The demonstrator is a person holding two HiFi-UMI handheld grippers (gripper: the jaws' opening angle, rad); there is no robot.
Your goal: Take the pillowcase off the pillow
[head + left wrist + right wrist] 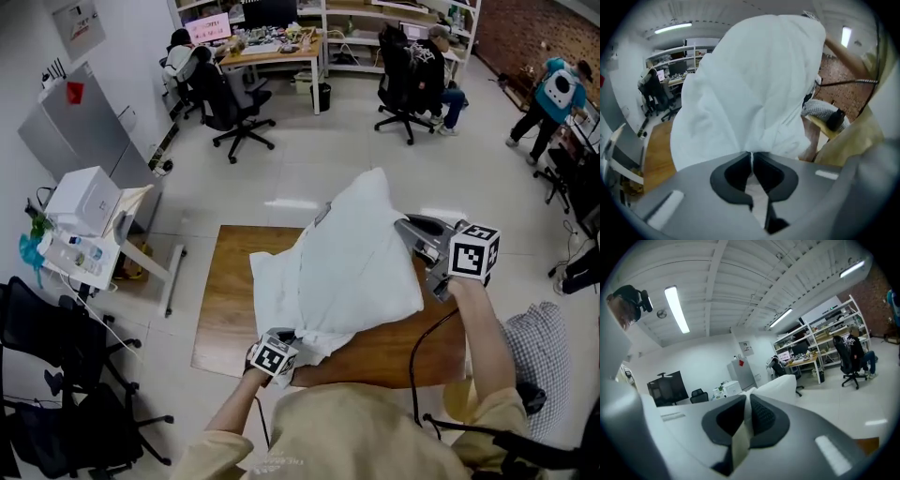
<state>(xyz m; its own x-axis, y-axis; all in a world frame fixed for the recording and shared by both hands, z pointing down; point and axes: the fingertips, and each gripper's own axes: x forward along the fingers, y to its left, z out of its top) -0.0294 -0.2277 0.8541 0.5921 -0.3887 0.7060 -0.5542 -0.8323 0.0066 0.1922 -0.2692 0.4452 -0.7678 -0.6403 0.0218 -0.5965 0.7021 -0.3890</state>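
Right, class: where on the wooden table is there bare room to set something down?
Bare wood runs down the left side of the table, between its edge and the pillow. A smaller bare patch lies front right, between the pillow and the right forearm. The middle is crowded: the pillow fills it, gripped by the left gripper and right gripper.

The pillow [366,234] in its pillowcase [314,323] hangs over the middle of the worktop [217,319] and blocks the centre of the frame. Only the worktop's left strip and lower right corner lie bare. Above it the tiled floor [281,173] is open as far as a black office chair [236,105]. A cluttered side table [89,253] crowds the left edge, with black chairs [56,375] at lower left.
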